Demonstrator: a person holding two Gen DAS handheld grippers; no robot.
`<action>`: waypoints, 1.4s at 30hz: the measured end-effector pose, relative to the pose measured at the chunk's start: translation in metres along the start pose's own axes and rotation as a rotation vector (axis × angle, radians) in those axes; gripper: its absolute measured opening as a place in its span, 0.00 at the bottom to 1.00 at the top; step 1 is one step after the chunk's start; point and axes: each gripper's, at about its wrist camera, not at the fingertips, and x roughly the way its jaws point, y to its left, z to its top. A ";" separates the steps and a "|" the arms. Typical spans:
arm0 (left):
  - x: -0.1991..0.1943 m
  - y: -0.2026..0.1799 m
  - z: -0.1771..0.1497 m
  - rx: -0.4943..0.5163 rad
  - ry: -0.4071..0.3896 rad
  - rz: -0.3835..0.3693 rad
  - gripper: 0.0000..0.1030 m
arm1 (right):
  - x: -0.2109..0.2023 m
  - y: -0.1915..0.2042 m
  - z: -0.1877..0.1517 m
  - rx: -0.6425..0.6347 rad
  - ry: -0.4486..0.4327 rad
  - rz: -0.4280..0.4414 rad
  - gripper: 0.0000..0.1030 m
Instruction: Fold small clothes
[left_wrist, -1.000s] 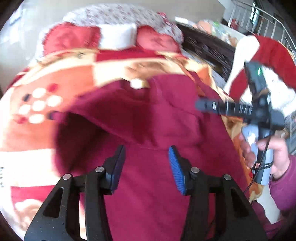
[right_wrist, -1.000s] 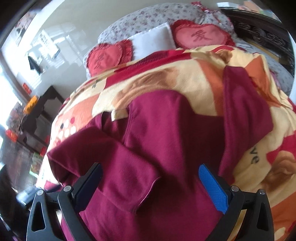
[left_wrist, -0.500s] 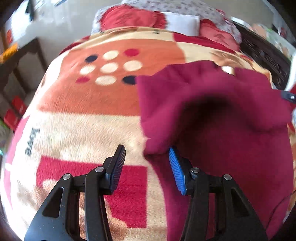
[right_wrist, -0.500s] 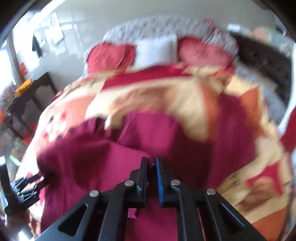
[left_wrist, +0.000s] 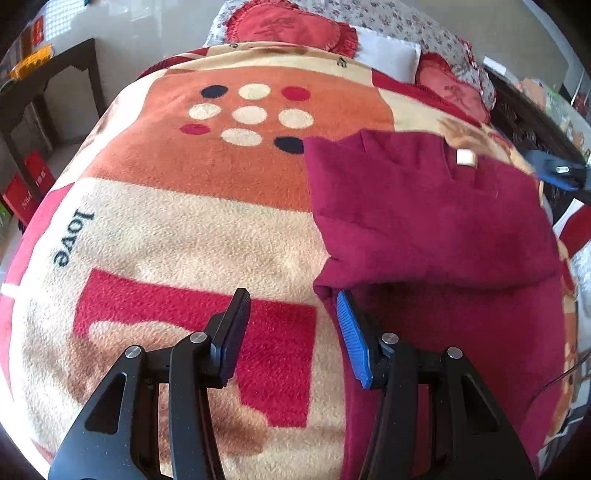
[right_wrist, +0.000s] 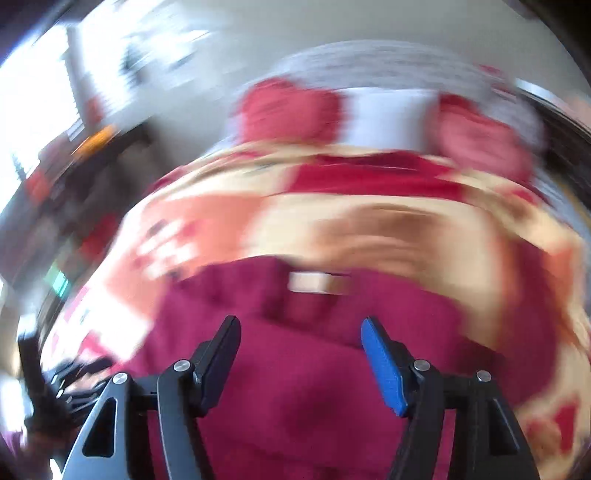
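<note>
My left tool (left_wrist: 291, 325) hangs just above the bed with its jaws parted and nothing between them; under the gap lies the blanket (left_wrist: 192, 229). The blue pad at about 3 o'clock sits right beside the near corner of the folded edge of the dark red garment (left_wrist: 424, 221), and I cannot tell whether it touches the cloth. The garment spreads from there toward 1 o'clock, folded over on itself, with a small white label (left_wrist: 466, 158) near its far edge. Beyond it, at 12 o'clock, red heart cushions (left_wrist: 291, 26) and a white pillow (left_wrist: 388, 55) lean at the head of the bed.

My right tool (right_wrist: 299, 343) has just been opening; its jaws stand apart, released, with nothing between them, above the same garment (right_wrist: 295, 387). That view is badly blurred. The label (right_wrist: 314, 282) shows at 12 o'clock, the blanket (right_wrist: 369, 229) farther on.
</note>
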 end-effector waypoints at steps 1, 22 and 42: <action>-0.004 0.000 0.001 -0.002 -0.014 0.000 0.47 | 0.015 0.024 0.006 -0.048 0.018 0.043 0.64; 0.021 0.001 0.016 -0.009 -0.001 -0.006 0.47 | 0.184 0.137 0.032 -0.280 0.170 0.103 0.03; 0.006 -0.045 0.028 0.054 -0.020 -0.066 0.55 | 0.005 -0.039 -0.078 0.092 0.063 -0.165 0.56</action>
